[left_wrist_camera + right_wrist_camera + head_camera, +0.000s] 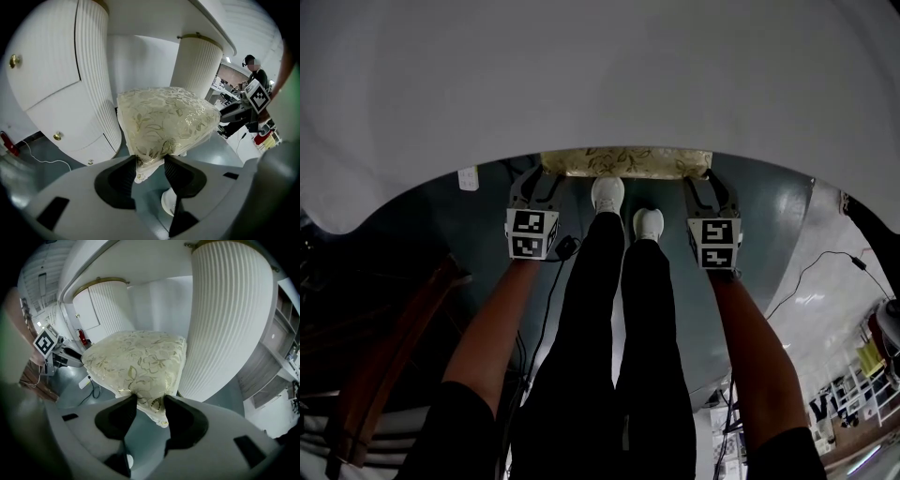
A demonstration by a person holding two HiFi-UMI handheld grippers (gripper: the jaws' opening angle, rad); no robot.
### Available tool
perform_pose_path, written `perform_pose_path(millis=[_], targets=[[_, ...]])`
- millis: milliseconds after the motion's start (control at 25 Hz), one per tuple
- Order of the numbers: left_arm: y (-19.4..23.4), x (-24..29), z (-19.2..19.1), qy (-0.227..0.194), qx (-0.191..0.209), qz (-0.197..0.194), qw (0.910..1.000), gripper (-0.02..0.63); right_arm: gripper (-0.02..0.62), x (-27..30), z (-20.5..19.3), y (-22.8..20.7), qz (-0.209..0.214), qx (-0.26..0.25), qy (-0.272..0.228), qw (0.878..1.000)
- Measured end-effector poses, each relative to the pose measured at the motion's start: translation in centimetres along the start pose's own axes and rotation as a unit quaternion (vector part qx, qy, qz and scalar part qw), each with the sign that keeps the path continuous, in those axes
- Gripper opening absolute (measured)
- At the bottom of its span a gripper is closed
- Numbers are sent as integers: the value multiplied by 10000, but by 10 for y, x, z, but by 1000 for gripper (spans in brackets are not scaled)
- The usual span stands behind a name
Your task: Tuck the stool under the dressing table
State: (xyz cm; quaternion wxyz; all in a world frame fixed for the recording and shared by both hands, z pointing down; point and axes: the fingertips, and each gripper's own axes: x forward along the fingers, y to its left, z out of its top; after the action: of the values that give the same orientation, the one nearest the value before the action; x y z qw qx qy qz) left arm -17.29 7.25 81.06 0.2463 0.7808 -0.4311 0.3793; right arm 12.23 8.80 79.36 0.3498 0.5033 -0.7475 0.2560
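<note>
- The stool (623, 161) stands between the two fluted pedestals of the table (600, 75). It is mostly under the white top (only the near strip of its gold-leaf cushion shows in the head view).
- The left gripper (150, 161) is clamped on the cushion's near left corner, with the fabric pinched between both pads.
- The right gripper (150, 400) grips the near right corner the same way (a flap of white cloth hangs just below its jaws).
- Both grippers slant down and away from the person, one on each side of the legs (619, 319).
- The white shoes (607, 192) stand just near the stool, between the grippers.
- The left pedestal (51, 93) has a door and a drawer with brass knobs.
- The right pedestal (225, 319) is just beside the cushion's right edge.
</note>
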Motion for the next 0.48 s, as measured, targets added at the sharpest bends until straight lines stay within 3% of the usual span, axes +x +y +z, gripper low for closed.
perform_pose_path(millis=[240, 480], targets=[[3, 9, -1, -77, -68, -23, 9999, 196, 204, 12, 2, -4, -103, -21, -107, 9999], [23, 26, 26, -137, -286, 79, 9995, 196, 204, 39, 39, -22, -194, 159, -182, 9995]])
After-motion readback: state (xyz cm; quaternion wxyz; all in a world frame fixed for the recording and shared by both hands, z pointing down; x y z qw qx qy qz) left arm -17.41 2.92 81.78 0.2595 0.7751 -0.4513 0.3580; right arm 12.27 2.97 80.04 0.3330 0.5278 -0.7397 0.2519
